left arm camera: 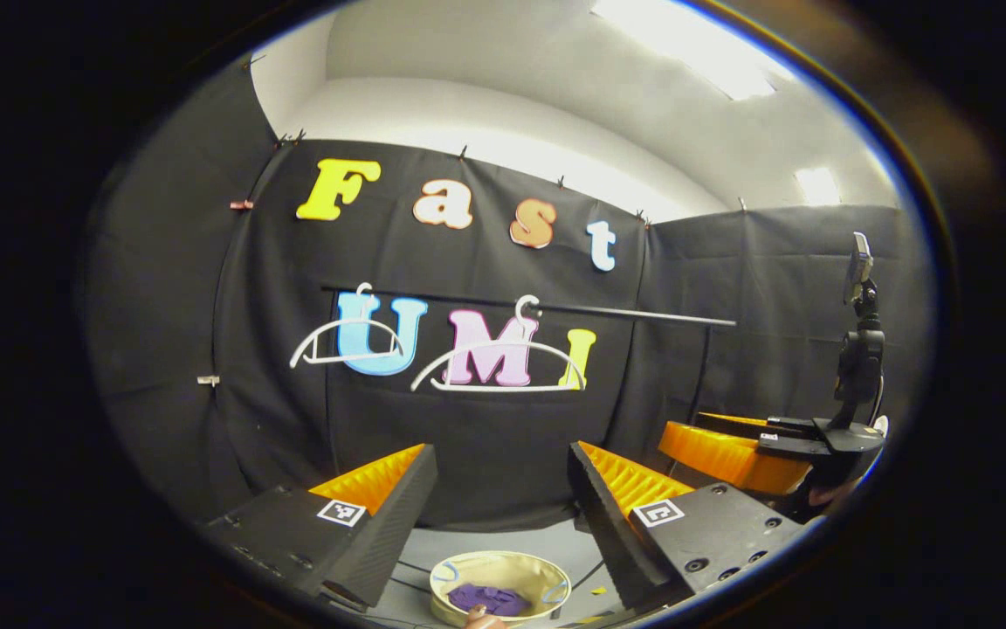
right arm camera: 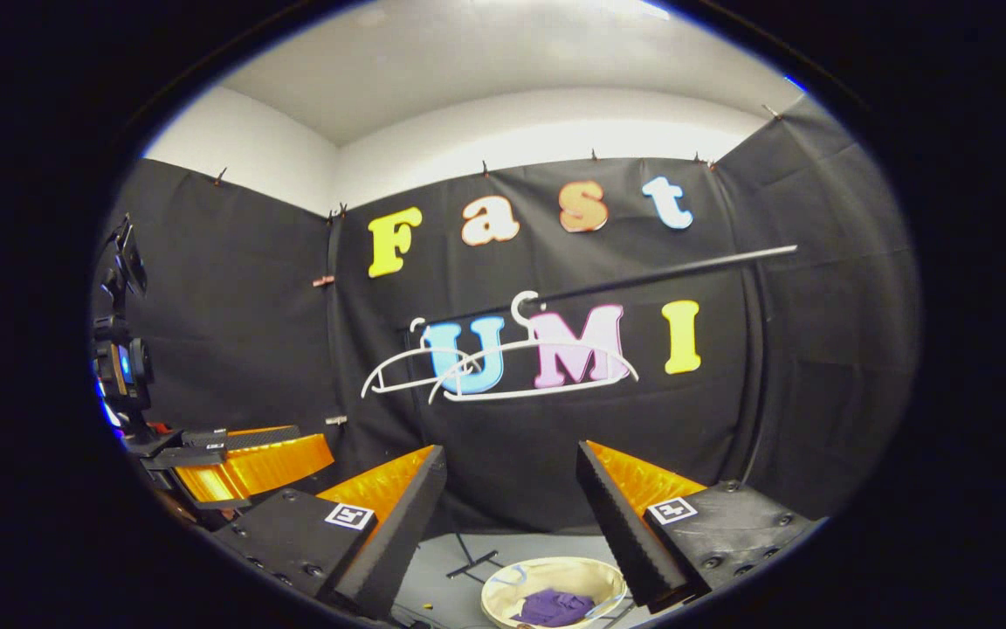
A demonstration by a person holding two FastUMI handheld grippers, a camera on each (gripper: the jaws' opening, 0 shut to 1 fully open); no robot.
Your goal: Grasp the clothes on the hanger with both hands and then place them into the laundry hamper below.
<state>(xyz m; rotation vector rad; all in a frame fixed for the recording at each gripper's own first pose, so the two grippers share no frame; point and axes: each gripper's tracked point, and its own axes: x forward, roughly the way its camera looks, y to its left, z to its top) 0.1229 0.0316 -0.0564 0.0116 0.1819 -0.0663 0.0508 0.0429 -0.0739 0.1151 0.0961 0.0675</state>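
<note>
While both grippers gape empty, right gripper view alone catches the rack foot [right arm camera: 473, 563]

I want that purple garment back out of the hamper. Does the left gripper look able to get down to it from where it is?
Probably yes. The left gripper is open and empty, and the purple garment lies uncovered in the open-topped hamper directly below its fingers, with nothing between them.

Purple clothes [left arm camera: 488, 598] lie crumpled inside the round cream hamper [left arm camera: 547, 572]
</note>
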